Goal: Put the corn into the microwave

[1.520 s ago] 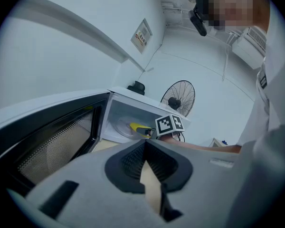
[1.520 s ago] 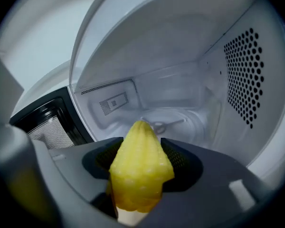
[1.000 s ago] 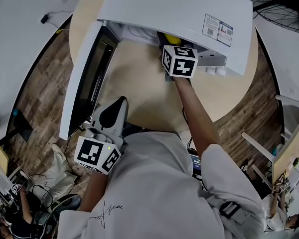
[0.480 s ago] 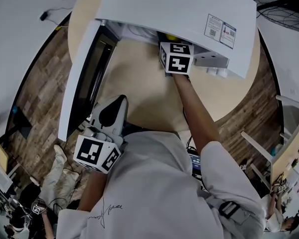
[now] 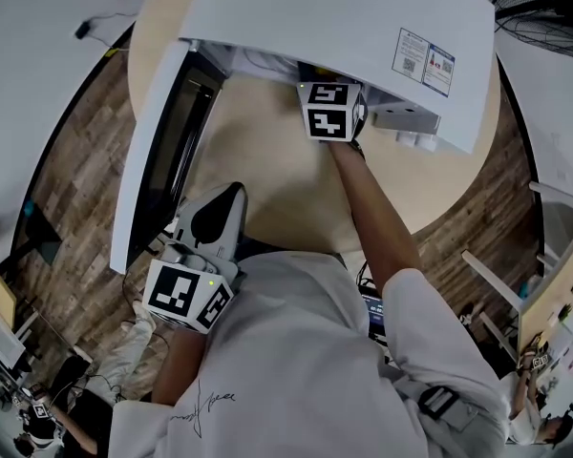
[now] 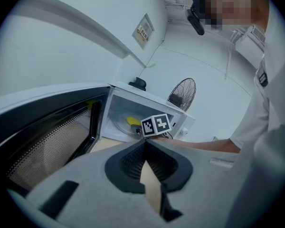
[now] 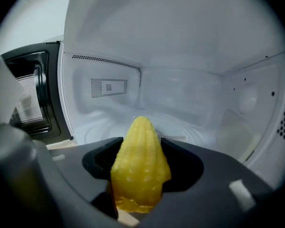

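Right tool is easing the corn into the open microwave.

The right tool (image 7: 140,167) is pinching the corn (image 7: 140,151) by its thick end, with the tip pointing at the back wall just inside the microwave (image 5: 344,27) and seemingly above its floor. It is worth lowering it to mid-floor, clear of the walls, before spreading the jaws. The left tool (image 6: 145,161) is waiting pressed together and empty by the door (image 5: 162,141).

Clear microwave cavity (image 7: 180,91), door (image 5: 160,160) aside

The corn (image 7: 140,165) is yellow, the microwave (image 5: 344,27) white.
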The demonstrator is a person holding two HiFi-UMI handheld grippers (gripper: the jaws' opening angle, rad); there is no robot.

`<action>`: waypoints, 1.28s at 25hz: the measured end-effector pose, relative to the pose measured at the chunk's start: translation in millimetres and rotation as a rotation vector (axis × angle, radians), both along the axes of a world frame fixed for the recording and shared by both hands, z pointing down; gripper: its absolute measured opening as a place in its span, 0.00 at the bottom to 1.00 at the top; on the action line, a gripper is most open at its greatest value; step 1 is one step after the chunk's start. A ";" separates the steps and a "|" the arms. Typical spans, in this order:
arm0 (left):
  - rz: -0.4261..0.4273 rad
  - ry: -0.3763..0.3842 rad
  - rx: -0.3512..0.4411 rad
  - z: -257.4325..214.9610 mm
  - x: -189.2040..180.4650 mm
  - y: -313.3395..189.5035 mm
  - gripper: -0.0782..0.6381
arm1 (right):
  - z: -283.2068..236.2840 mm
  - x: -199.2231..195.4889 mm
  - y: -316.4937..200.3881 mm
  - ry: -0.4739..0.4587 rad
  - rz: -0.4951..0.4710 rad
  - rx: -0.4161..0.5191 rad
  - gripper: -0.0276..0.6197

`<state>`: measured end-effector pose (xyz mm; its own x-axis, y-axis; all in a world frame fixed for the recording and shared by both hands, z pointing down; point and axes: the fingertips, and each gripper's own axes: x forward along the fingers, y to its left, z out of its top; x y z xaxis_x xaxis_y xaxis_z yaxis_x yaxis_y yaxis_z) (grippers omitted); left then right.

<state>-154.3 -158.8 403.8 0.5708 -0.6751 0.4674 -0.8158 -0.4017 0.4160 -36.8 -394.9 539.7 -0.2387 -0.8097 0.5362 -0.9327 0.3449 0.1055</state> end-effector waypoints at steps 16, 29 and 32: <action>0.001 0.000 0.004 -0.9 1.4 1.1 0.09 | 3.9 7.5 -3.4 0.105 0.024 0.019 0.45; -0.004 0.028 -0.005 -0.8 2.2 11.5 0.09 | 3.1 15.8 5.8 0.094 0.046 0.005 0.51; 0.003 0.029 -0.004 -1.5 3.5 14.4 0.09 | 0.6 16.8 9.1 0.094 0.046 0.010 0.51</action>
<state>-150.7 -144.4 402.2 0.5864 -0.6713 0.4533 -0.8020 -0.4027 0.4412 -20.0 -385.8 540.3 -0.1498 -0.8240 0.5464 -0.9333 0.3002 0.1969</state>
